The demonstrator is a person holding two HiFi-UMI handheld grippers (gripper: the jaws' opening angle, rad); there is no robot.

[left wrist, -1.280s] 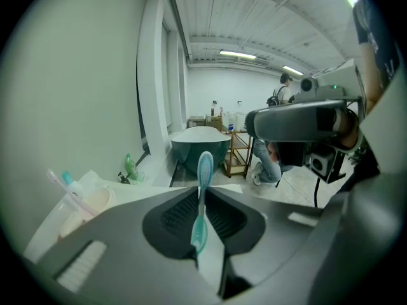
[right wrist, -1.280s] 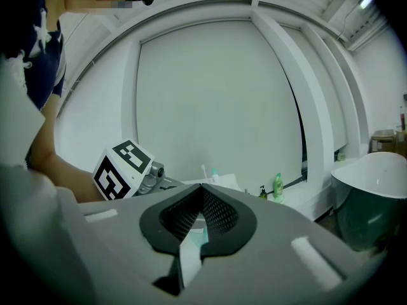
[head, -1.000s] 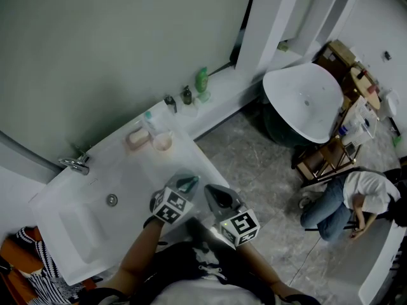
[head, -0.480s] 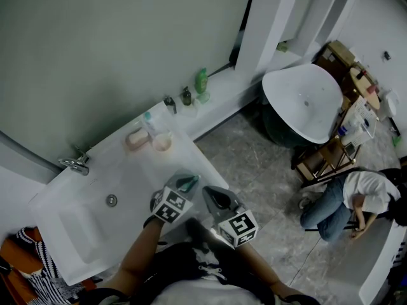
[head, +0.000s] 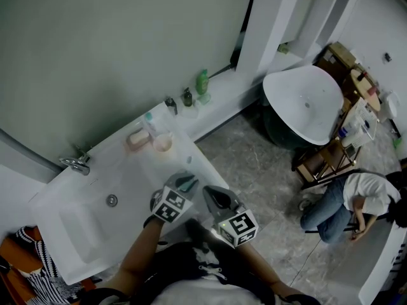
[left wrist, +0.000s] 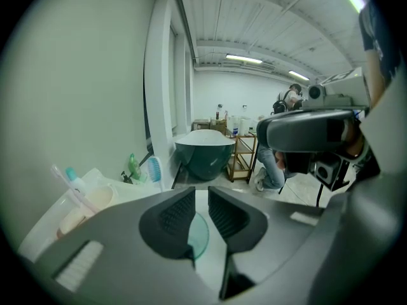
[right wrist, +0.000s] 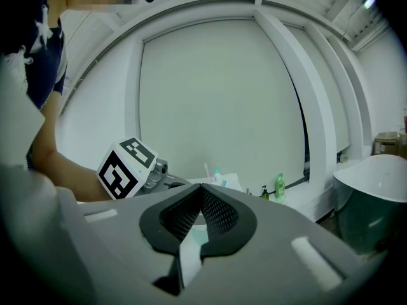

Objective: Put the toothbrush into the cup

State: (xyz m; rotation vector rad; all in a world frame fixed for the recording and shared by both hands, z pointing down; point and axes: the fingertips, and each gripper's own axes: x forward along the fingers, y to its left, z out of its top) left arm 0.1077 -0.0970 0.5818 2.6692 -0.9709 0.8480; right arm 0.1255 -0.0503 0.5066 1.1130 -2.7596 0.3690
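1. The left gripper (left wrist: pixel 200 203) holds its two dark ribbed jaws a narrow gap apart, with nothing clamped between them.
2. The right gripper (right wrist: pixel 202 189) has its jaws pressed together at the tips, also empty; the left gripper's marker cube (right wrist: pixel 124 167) sits just to its left.
3. From the head view, the left gripper (head: pixel 186 183) and right gripper (head: pixel 216 197) hover side by side over the near right edge of a white rectangular washbasin counter (head: pixel 82 227).
4. The toothbrush with blue-and-white bristles (left wrist: pixel 154 168) is outside the cup, on the counter to the cup's right and beyond the left jaw. Only its head shows clearly, so whether it lies flat cannot be told.
5. The pale beige round cup (left wrist: pixel 95 199) stands at the counter's far right corner (head: pixel 163 143), beside a teal-capped white tube (head: pixel 149 124) and a pinkish soap dish (head: pixel 136 137).
6. A chrome tap (head: pixel 76 164) stands at the far left of the basin.
7. A green plastic bottle (head: pixel 201 81) stands on the white ledge farther right.
8. Farther right again are a white freestanding bathtub with a dark green outer wall (head: pixel 305 103) and a crouching person in jeans (head: pixel 343 199).
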